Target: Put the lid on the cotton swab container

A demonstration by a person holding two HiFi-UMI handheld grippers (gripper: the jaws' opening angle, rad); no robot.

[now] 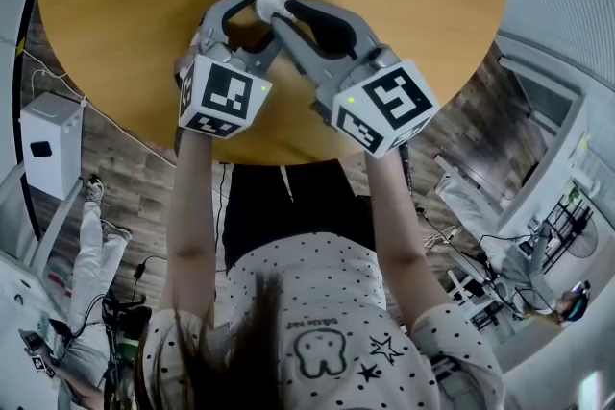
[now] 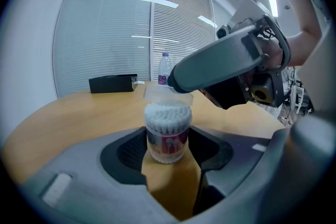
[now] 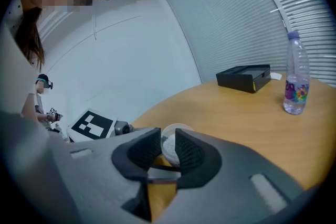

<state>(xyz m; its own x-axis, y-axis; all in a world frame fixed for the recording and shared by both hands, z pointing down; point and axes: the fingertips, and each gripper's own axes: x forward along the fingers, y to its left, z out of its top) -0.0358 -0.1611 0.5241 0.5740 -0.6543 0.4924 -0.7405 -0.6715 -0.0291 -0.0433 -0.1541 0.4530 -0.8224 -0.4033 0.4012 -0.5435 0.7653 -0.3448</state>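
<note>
Now: left gripper (image 2: pixel 167 153) clamped on cotton swab container (image 2: pixel 167 131), upright on table (image 1: pixel 125 34) inside near edge. Right gripper (image 3: pixel 168 147) pinches lid (image 2: pixel 167 93), tilted over swabs. Risk: cocked lid likely jams on rim, crushing swab tips.

The round wooden tabletop (image 1: pixel 125 5) carries the cotton swab container (image 2: pixel 167 134), standing upright. A black box (image 3: pixel 244 77) and a water bottle (image 3: pixel 294 81) stand well apart from the container.
</note>
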